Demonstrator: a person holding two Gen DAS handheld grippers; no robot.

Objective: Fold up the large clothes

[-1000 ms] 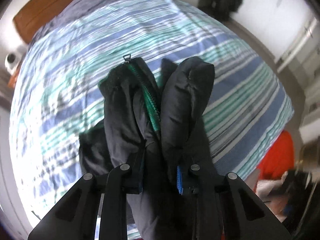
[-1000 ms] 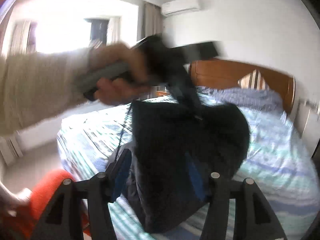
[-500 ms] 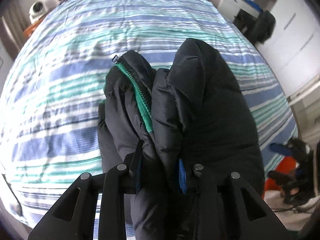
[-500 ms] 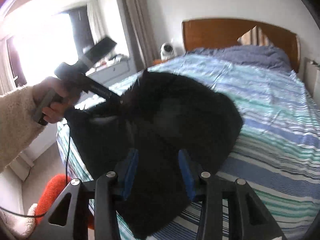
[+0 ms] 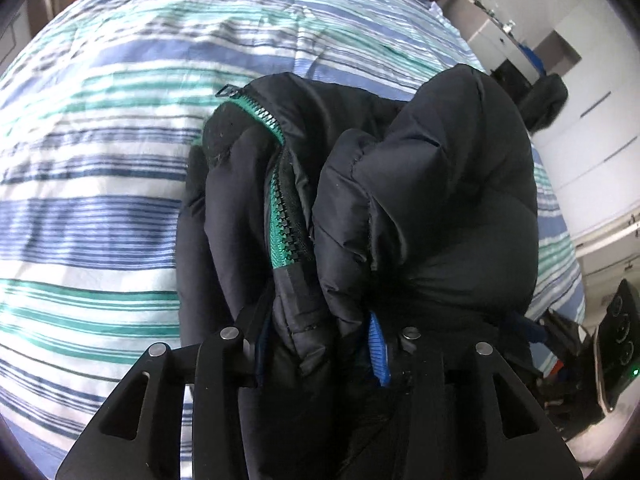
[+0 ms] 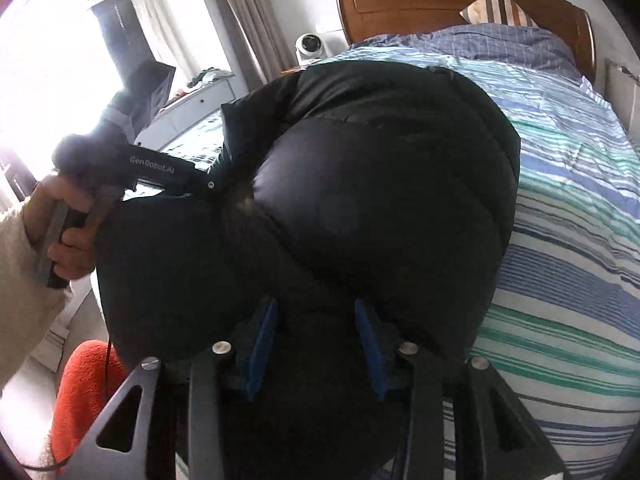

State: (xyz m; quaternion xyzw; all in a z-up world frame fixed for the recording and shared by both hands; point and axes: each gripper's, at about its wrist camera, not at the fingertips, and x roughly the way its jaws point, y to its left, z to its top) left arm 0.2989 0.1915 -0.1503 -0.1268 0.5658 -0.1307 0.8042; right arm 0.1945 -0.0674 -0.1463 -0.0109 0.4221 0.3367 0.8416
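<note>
Striped bed [image 5: 100, 208] fills the background, black puffer jacket [image 6: 380, 208] bunched above its foot end, held up by 2 claws. Left claw [image 5: 320, 344] clamped on the fold by the green zipper [image 5: 280, 216]; right claw [image 6: 316, 344] clamped on jacket bulk, left hand [image 6: 68, 232] beside it.

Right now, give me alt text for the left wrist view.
The left gripper is shut on a bunched black puffer jacket, whose green zipper faces the camera. Behind it is a bed with a blue, teal and white striped cover.
</note>
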